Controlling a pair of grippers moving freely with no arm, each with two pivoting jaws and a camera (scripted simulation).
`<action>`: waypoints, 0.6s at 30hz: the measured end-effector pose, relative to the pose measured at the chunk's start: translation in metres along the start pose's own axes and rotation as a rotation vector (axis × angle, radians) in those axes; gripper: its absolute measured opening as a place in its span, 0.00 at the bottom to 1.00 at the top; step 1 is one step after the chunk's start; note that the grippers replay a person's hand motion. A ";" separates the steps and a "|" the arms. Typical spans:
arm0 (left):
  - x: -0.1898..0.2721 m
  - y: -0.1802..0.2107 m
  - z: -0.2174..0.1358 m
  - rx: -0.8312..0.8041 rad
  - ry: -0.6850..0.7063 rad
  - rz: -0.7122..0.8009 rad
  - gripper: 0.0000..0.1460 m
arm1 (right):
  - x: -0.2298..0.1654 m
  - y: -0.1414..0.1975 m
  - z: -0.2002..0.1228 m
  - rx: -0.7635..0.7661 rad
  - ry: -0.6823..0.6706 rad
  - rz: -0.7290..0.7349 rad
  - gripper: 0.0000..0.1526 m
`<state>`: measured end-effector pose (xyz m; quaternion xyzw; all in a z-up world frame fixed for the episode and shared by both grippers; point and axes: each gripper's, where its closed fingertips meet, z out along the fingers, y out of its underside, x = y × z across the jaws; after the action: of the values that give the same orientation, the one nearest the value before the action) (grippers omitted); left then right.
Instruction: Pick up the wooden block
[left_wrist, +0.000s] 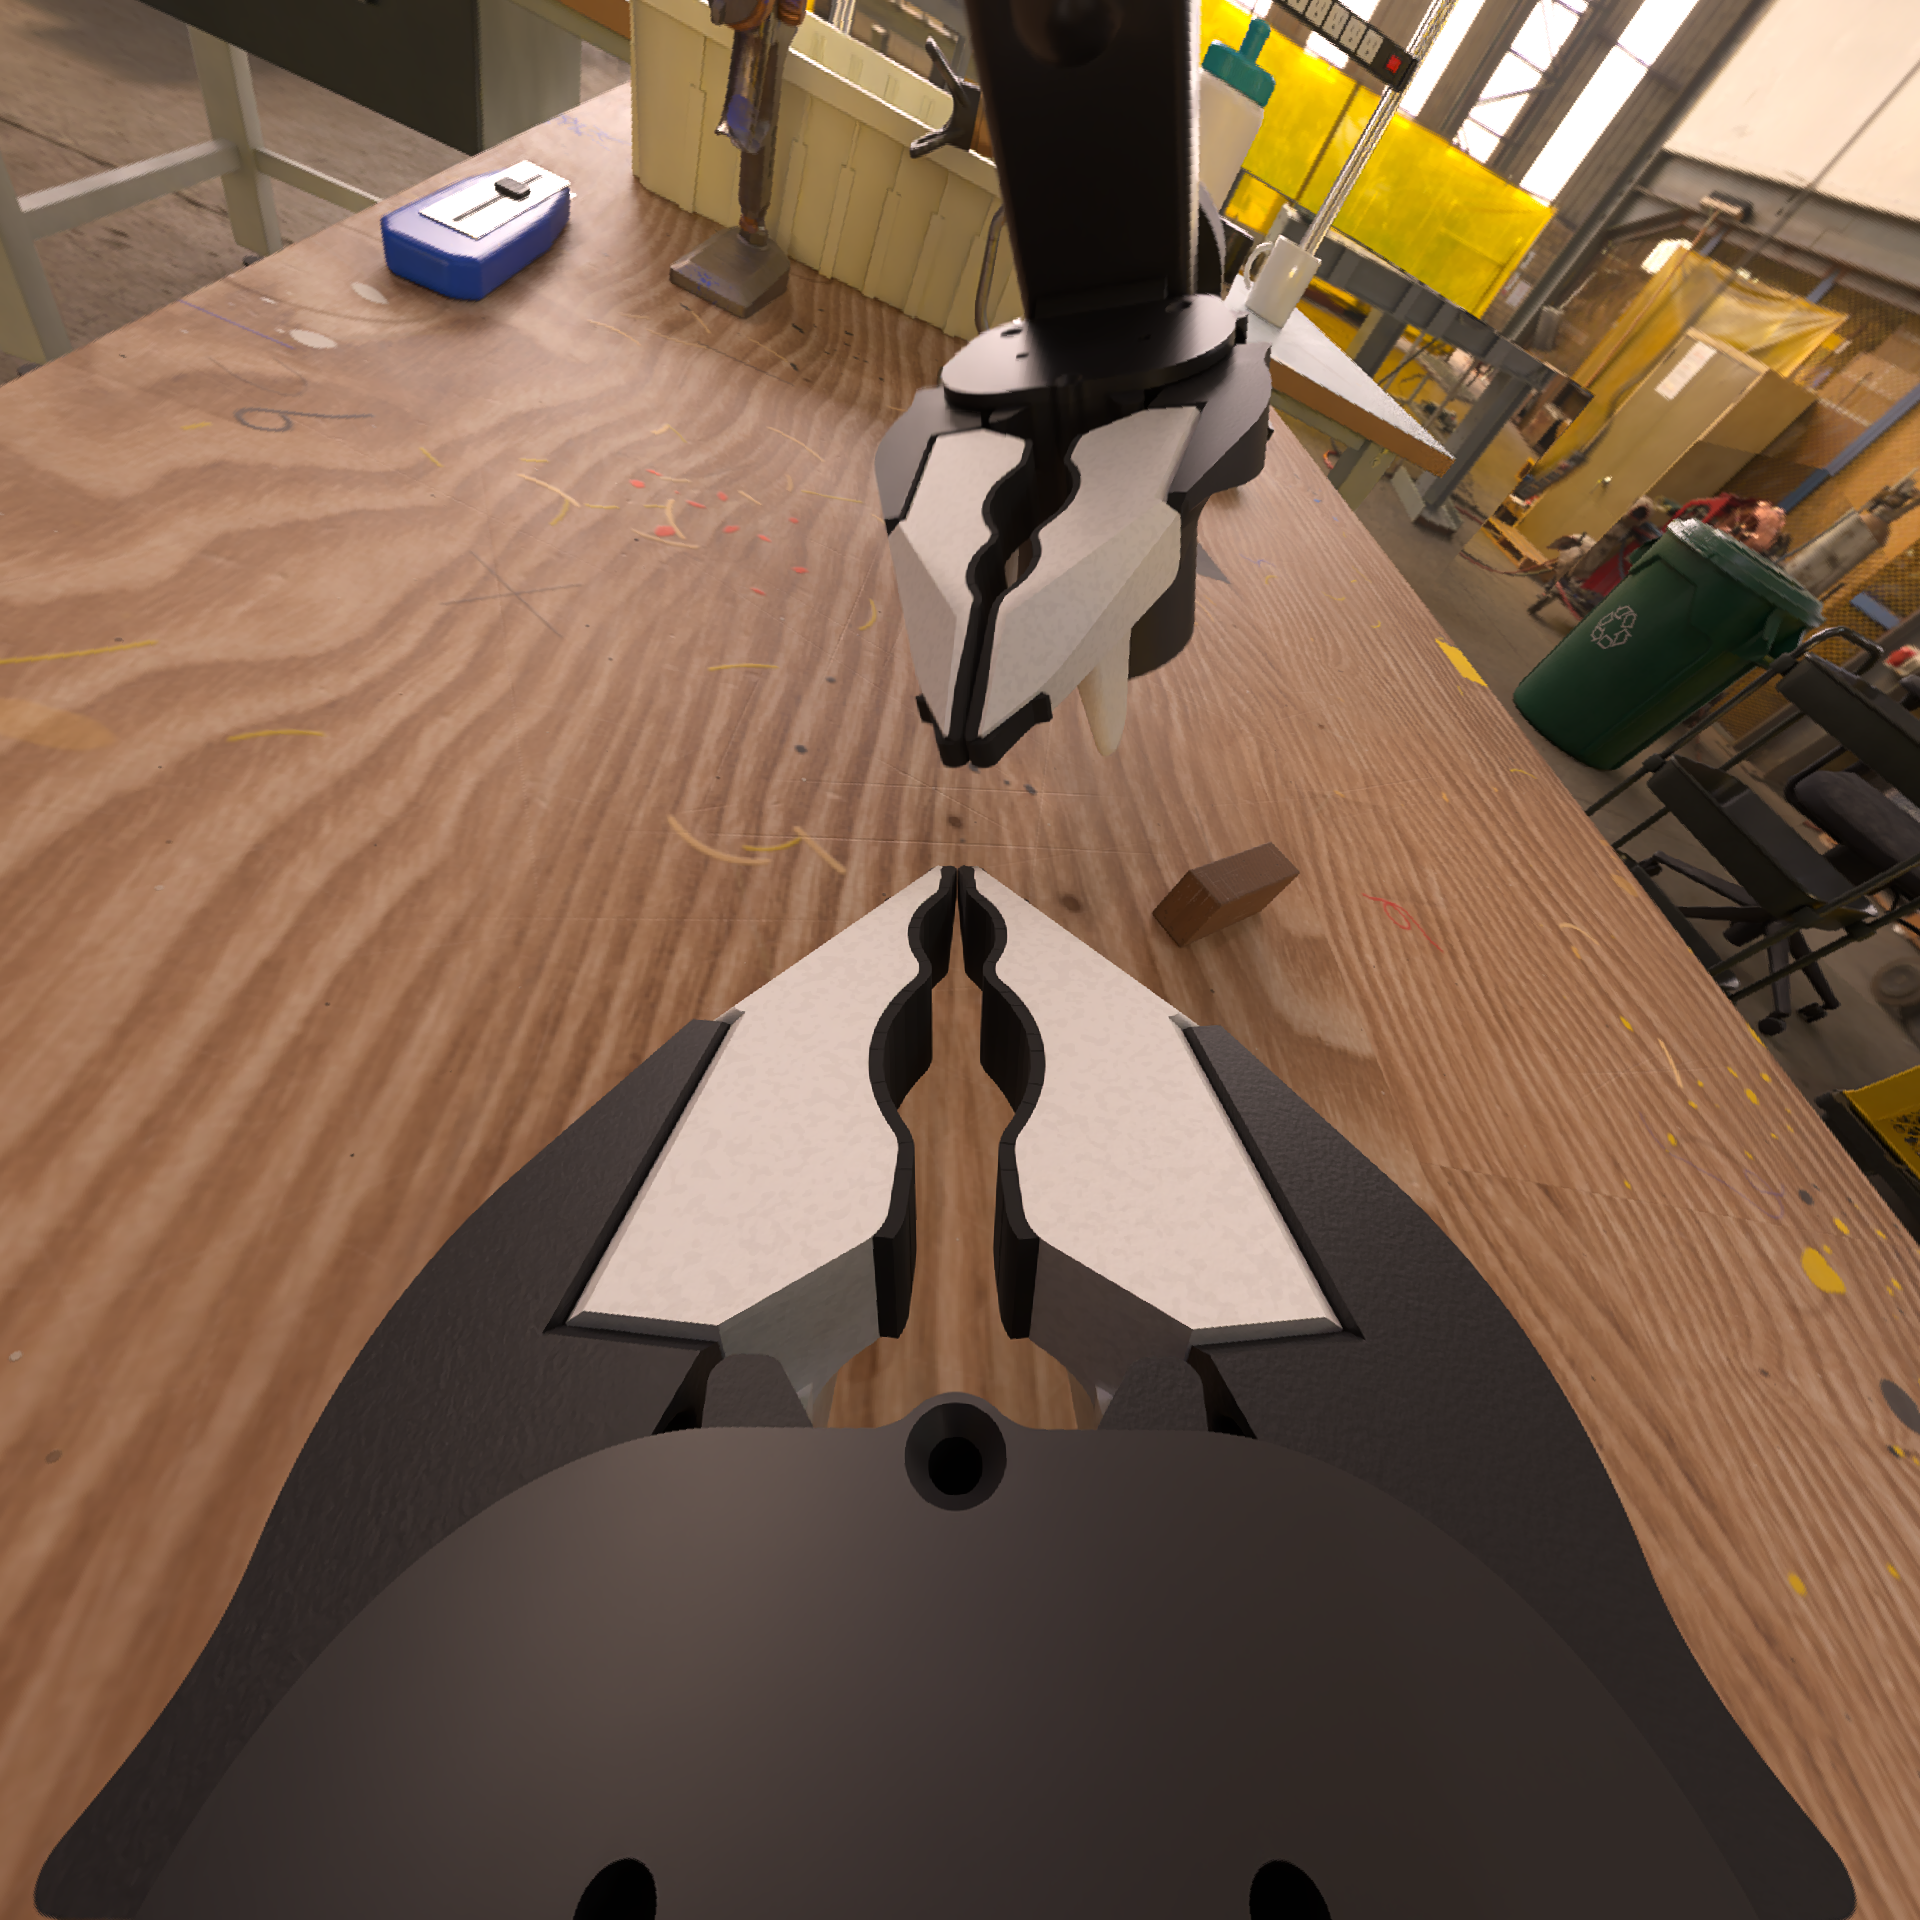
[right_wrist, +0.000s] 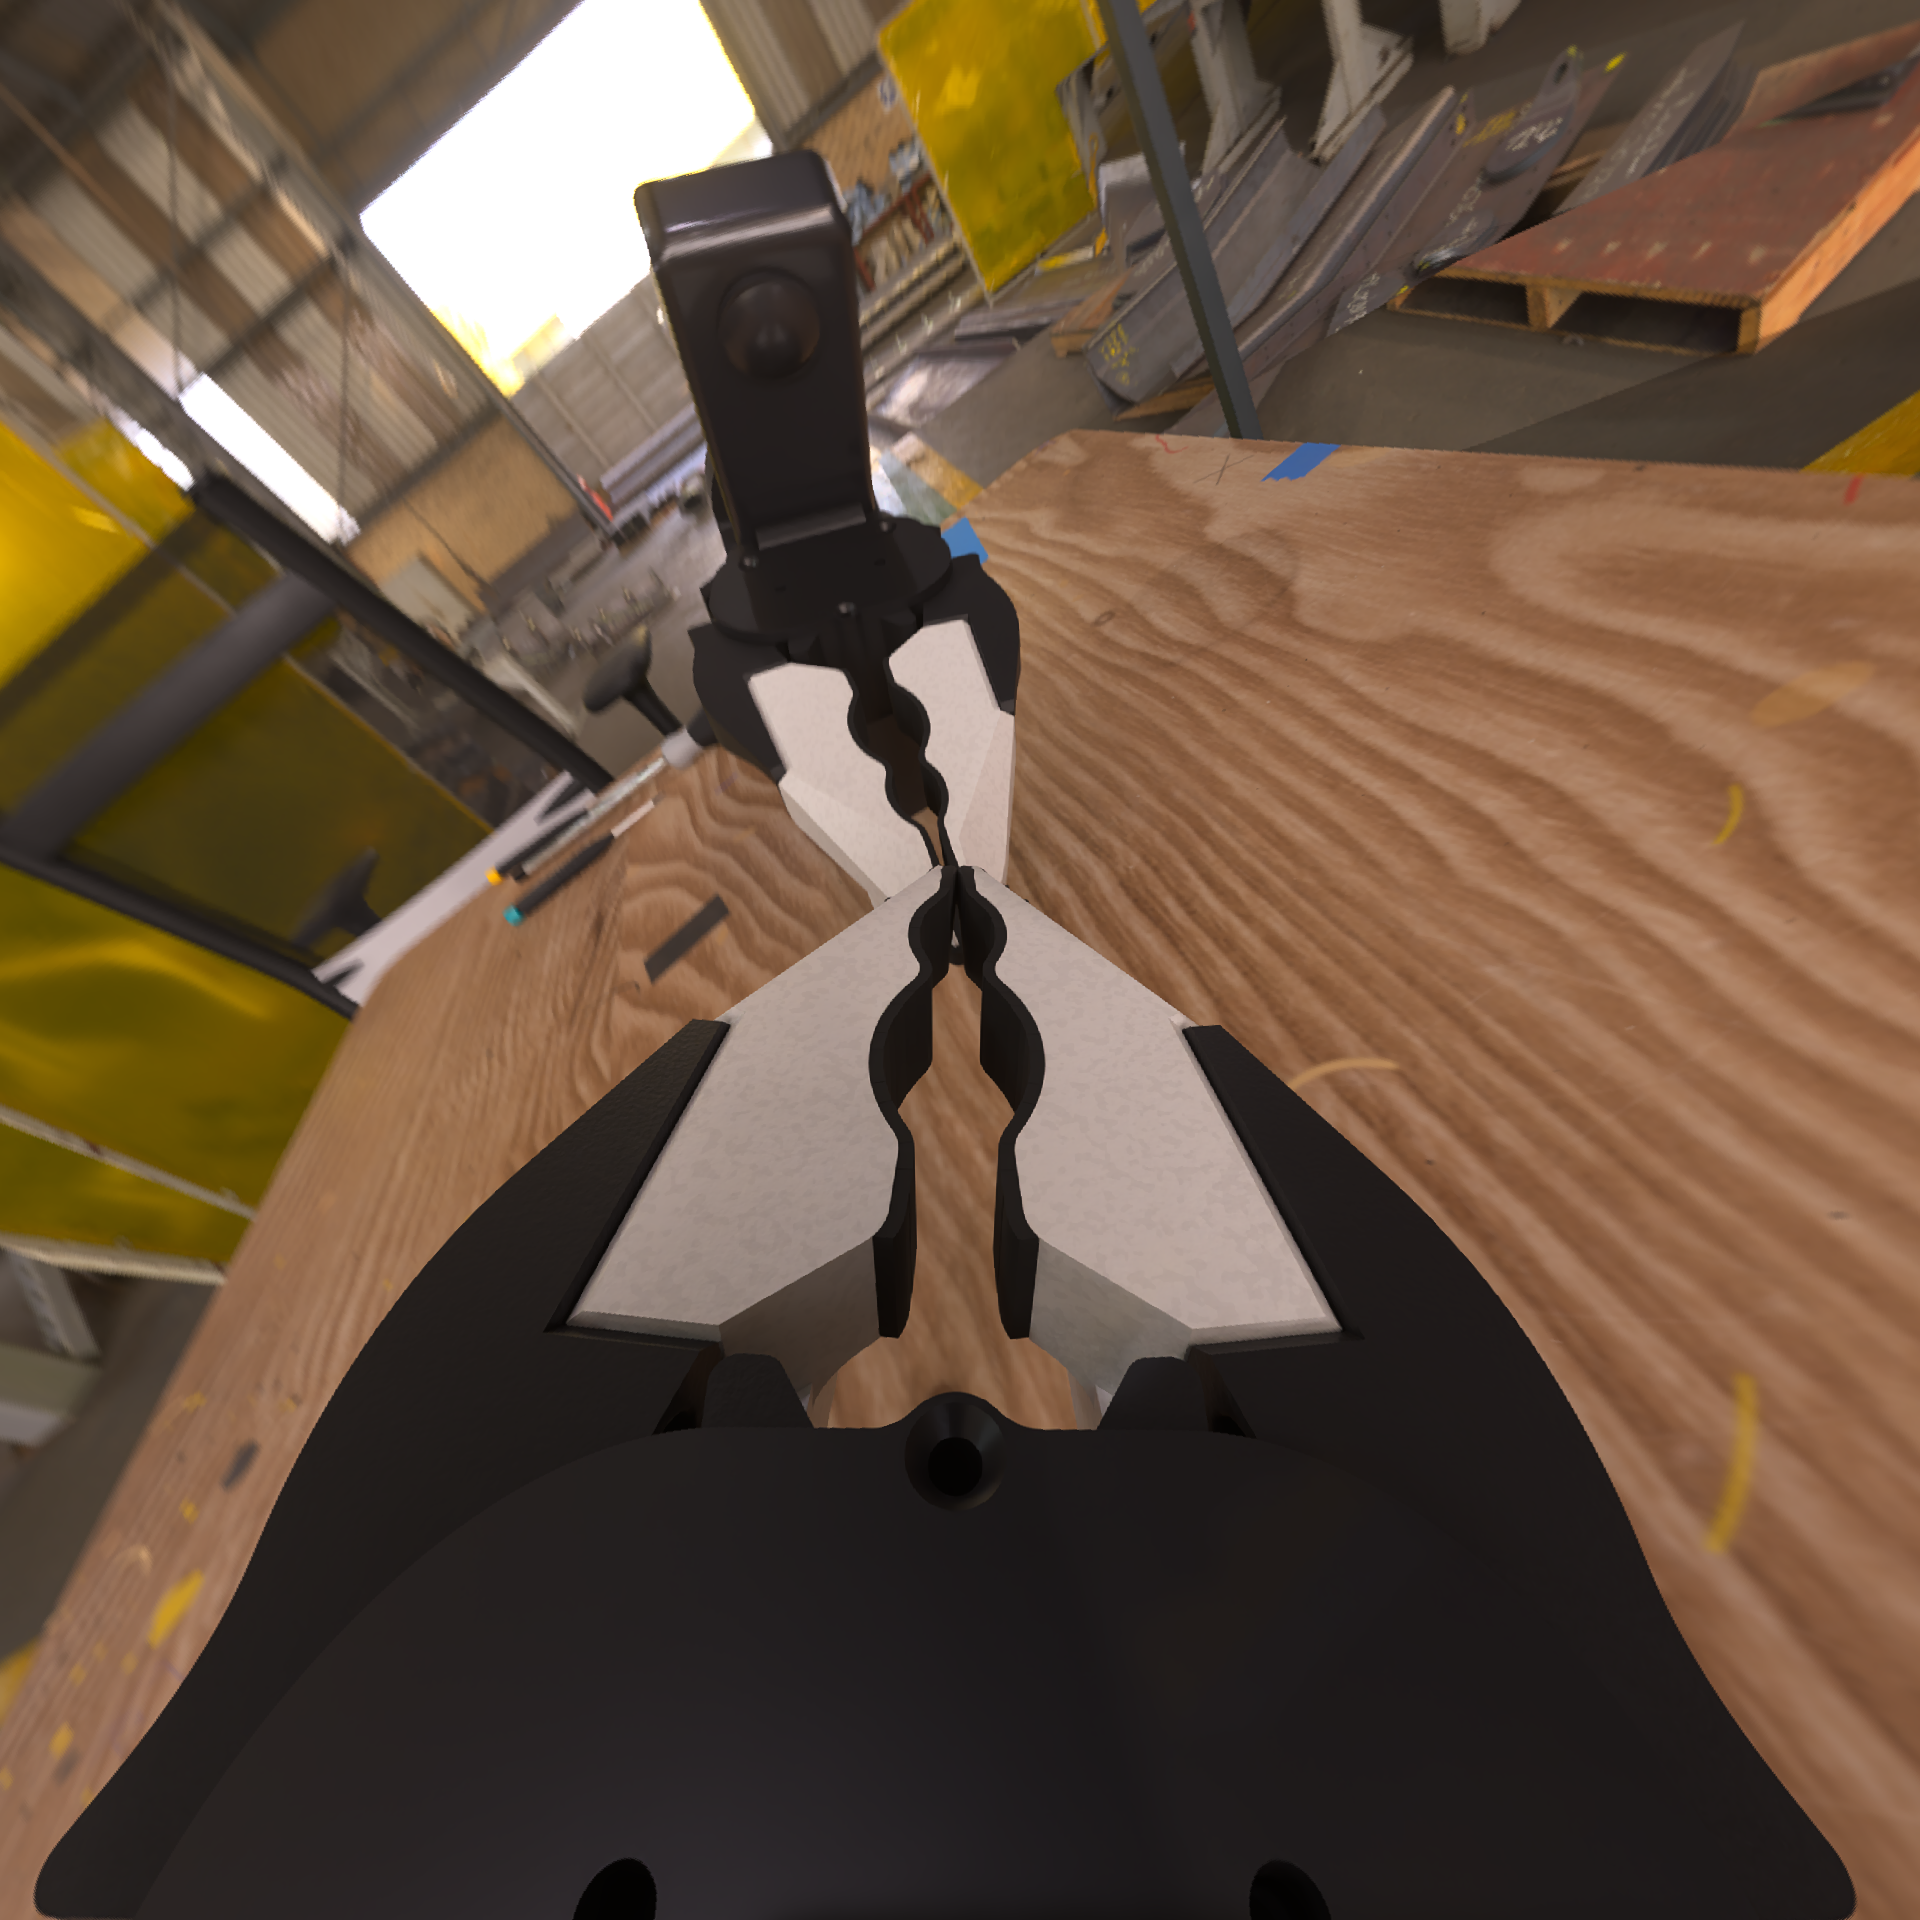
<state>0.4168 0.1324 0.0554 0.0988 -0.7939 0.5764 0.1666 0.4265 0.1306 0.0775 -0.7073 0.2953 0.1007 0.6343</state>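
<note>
A small brown wooden block (left_wrist: 1224, 891) lies on the plywood table (left_wrist: 416, 831) in the left wrist view, to the right of my left gripper (left_wrist: 957, 873) and a little ahead of its tips. My left gripper is shut and empty, above the table. My right gripper (left_wrist: 961, 758) faces it from the far side, tips close to the left one's, shut and empty. In the right wrist view my right gripper (right_wrist: 957, 873) is shut, and the left gripper (right_wrist: 940, 847) stands just beyond it. The block does not show in that view.
A blue box (left_wrist: 476, 231) and a cream bin (left_wrist: 831, 177) with a metal stand (left_wrist: 743, 239) sit at the table's far end. A green trash bin (left_wrist: 1662, 655) and chairs (left_wrist: 1787, 831) stand off the right edge. Pens (right_wrist: 566, 868) lie near the table edge.
</note>
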 end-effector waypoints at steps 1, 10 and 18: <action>0.000 0.000 0.000 0.001 -0.004 0.000 0.00 | 0.000 0.000 -0.003 -0.022 0.003 -0.041 0.00; 0.005 0.004 0.002 -0.026 0.002 0.049 0.00 | 0.026 -0.024 -0.033 0.070 0.283 -0.443 0.06; 0.009 0.004 0.002 -0.028 -0.010 0.109 0.00 | 0.001 0.003 -0.056 -0.154 0.348 -0.331 0.18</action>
<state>0.4067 0.1320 0.0542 0.0559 -0.8068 0.5731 0.1325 0.4127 0.0766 0.0836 -0.7989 0.2716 -0.1056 0.5262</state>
